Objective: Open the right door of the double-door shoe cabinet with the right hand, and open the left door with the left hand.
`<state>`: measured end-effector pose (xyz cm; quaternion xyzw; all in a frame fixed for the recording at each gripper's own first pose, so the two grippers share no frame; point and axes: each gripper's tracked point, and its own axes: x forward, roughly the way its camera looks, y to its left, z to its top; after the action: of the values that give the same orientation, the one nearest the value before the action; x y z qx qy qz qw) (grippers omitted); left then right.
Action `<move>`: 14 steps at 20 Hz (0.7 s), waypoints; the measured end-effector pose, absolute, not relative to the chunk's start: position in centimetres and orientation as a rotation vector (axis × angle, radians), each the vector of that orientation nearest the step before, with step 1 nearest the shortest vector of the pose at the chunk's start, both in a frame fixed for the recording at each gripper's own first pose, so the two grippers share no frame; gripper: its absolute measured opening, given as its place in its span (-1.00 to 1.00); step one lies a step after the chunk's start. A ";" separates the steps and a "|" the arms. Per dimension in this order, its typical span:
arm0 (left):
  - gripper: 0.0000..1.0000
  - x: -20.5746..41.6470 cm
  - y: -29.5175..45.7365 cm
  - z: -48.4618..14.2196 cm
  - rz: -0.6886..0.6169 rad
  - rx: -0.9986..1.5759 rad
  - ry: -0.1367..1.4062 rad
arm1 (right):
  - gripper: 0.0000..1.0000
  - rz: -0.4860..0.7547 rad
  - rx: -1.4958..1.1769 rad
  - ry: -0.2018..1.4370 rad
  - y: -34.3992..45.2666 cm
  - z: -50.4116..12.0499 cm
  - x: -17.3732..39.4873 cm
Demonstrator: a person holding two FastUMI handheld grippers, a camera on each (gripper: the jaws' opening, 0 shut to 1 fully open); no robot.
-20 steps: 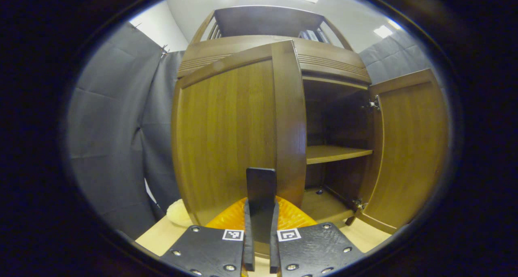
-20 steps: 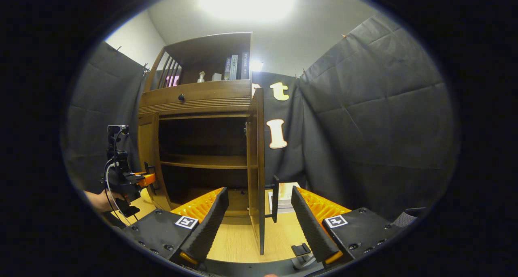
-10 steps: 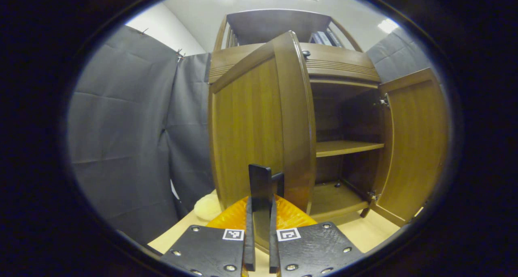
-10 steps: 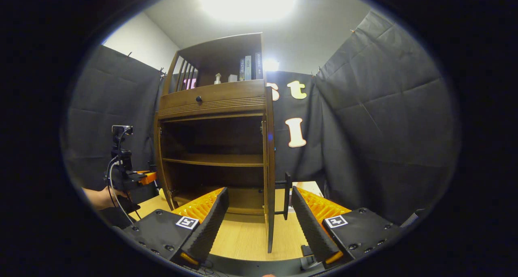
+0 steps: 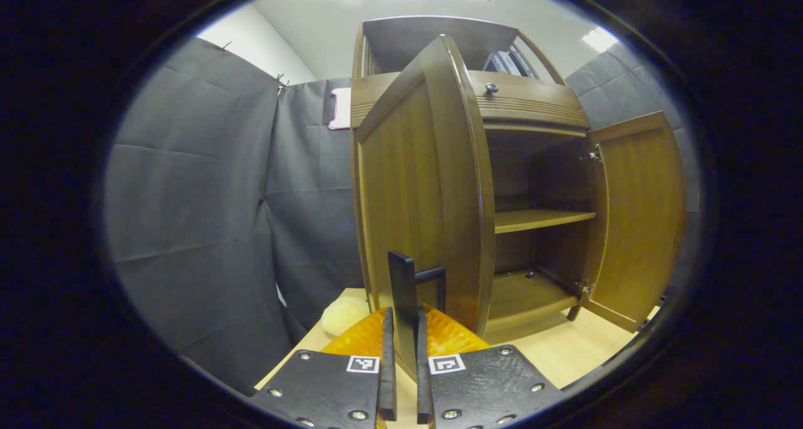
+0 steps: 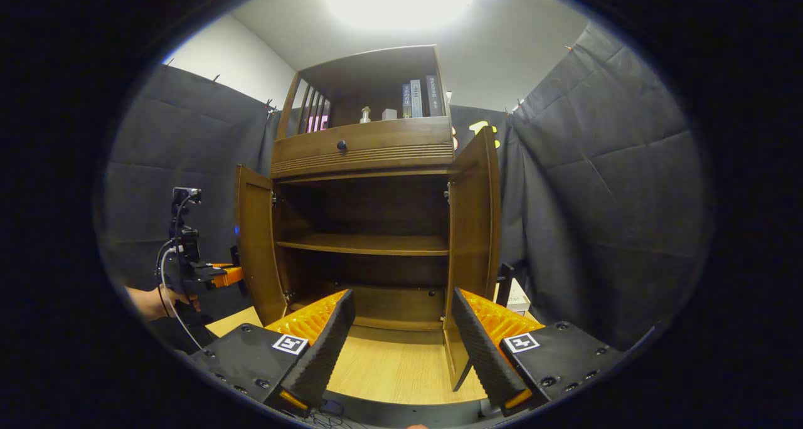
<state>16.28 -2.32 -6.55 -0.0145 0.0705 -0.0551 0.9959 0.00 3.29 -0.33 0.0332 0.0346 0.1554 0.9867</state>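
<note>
My left gripper [image 5: 401, 379] is clamped narrow on the left door handle [image 5: 401, 303], both fingers [image 5: 387, 379] pressing the dark bar between them. The left door [image 5: 414, 197] stands swung well out from the shoe cabinet [image 6: 367, 153], its edge turned toward my left gripper view. Beside the cabinet's left foot a pale round lump [image 5: 344, 315] lies on the wooden tabletop [image 6: 395, 366].

My right gripper [image 6: 401, 347] is spread wide and grips nothing; it hangs in front of the cabinet's open middle, apart from both doors. The right door [image 6: 473, 222] is swung out on the cabinet's right side, with its dark handle [image 6: 504, 281] showing just behind its outer edge. Inside the cabinet, a single shelf [image 6: 367, 245] crosses the dark interior. Above the cabinet's drawer knob [image 6: 341, 145], books [image 6: 419, 98] stand in the open top compartment. Left of the cabinet, a hand [image 6: 157, 300] holds my left gripper at the left door.
</note>
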 end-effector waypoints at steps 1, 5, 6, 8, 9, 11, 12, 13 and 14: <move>-0.67 16.4 -1.9 -6.7 -0.114 -0.030 0.145 | 0.94 0.319 0.061 0.066 4.3 -0.1 -0.1; -0.67 17.0 0.0 -7.7 -0.121 -0.040 0.173 | 0.94 0.329 0.045 0.062 6.8 0.4 -1.0; -0.67 17.5 0.5 -7.7 -0.111 -0.033 0.170 | 0.94 0.333 0.043 0.062 7.4 0.6 -0.9; -0.67 17.5 1.5 -8.1 -0.117 -0.044 0.171 | 0.86 0.334 0.033 0.065 8.4 0.4 -1.0; -0.67 17.6 1.9 -8.2 -0.122 -0.053 0.172 | 0.89 0.336 0.028 0.067 8.9 0.2 -1.1; -0.75 17.8 3.0 -8.7 -0.120 -0.056 0.171 | 0.96 0.340 0.025 0.069 9.9 0.2 -1.0; -0.80 17.7 3.2 -8.9 -0.123 -0.062 0.169 | 0.96 0.341 0.026 0.070 10.4 0.2 -0.8; -0.73 17.8 3.5 -8.9 -0.130 -0.070 0.163 | 0.96 0.343 0.028 0.071 11.1 0.3 -0.4; -0.73 17.6 4.3 -9.2 -0.134 -0.073 0.160 | 0.89 0.345 0.029 0.072 11.5 0.3 -0.2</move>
<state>17.56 4.30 -9.23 -0.0363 0.0799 -0.0669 0.9939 -0.18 11.48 0.35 0.0143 0.0356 0.1718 0.9844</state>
